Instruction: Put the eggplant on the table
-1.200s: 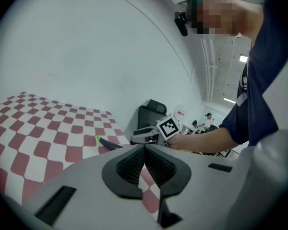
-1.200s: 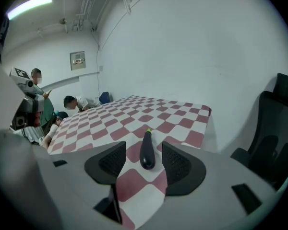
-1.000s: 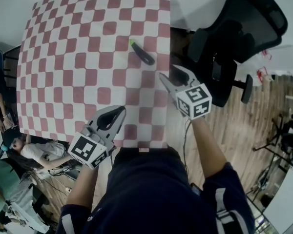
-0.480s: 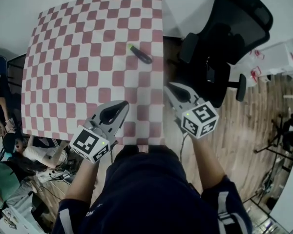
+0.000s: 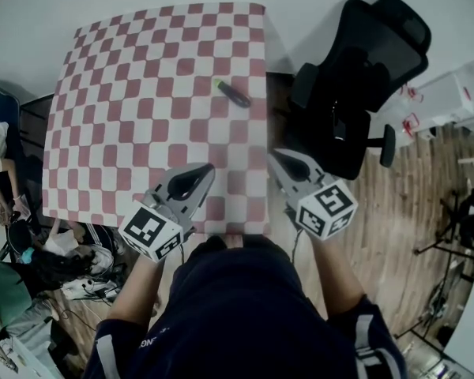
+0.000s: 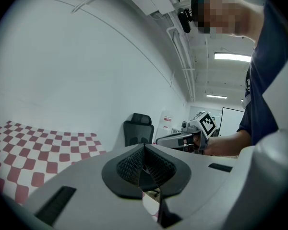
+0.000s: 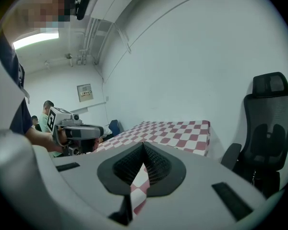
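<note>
The dark purple eggplant [image 5: 234, 94] with a green stem lies alone on the red-and-white checked table [image 5: 142, 69], near its right edge. Both grippers hang close to me at the table's near edge, well short of the eggplant. My left gripper [image 5: 208, 168] is shut and empty; in the left gripper view its pads [image 6: 144, 145] meet at the tips. My right gripper [image 5: 273, 155] is shut too, with nothing between its pads [image 7: 143, 143]. It sits just past the table's right corner. The eggplant does not show in either gripper view.
A black office chair [image 5: 363, 77] stands right of the table, close to my right gripper. Bags and clutter [image 5: 31, 267] lie on the floor at the lower left. A person [image 7: 47, 111] stands far behind in the right gripper view. White walls lie beyond the table.
Both grippers pulled back toward me and rose, away from the eggplant. The right gripper's jaws went from open to shut. The eggplant stayed where it lay.
</note>
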### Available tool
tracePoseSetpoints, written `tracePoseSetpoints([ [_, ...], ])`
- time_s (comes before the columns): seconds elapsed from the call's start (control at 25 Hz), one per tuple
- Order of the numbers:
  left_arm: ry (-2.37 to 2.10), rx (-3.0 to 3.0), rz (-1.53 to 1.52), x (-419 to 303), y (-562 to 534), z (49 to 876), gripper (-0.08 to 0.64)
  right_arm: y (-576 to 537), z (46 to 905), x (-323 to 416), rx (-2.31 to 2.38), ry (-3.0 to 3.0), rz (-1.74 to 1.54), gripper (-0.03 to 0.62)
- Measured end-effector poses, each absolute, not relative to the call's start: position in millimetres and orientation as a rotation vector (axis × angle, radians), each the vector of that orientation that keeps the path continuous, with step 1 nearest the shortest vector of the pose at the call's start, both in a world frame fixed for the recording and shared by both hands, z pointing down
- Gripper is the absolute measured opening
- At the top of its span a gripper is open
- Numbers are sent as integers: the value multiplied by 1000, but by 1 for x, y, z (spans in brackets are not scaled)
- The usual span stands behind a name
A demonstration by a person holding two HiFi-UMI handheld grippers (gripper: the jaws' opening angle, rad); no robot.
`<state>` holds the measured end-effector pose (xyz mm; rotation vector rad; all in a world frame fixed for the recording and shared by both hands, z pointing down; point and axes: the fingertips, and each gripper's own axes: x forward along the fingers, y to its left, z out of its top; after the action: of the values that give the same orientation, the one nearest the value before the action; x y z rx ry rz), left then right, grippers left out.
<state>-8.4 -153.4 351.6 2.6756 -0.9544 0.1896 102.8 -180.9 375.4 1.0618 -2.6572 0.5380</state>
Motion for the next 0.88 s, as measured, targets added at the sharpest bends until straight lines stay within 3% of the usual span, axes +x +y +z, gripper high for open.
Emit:
tracePoseSetpoints([
  [0.88,-910,2722,168,-6,-146,342,29,-159,364,92,1076,-2658,526,17],
])
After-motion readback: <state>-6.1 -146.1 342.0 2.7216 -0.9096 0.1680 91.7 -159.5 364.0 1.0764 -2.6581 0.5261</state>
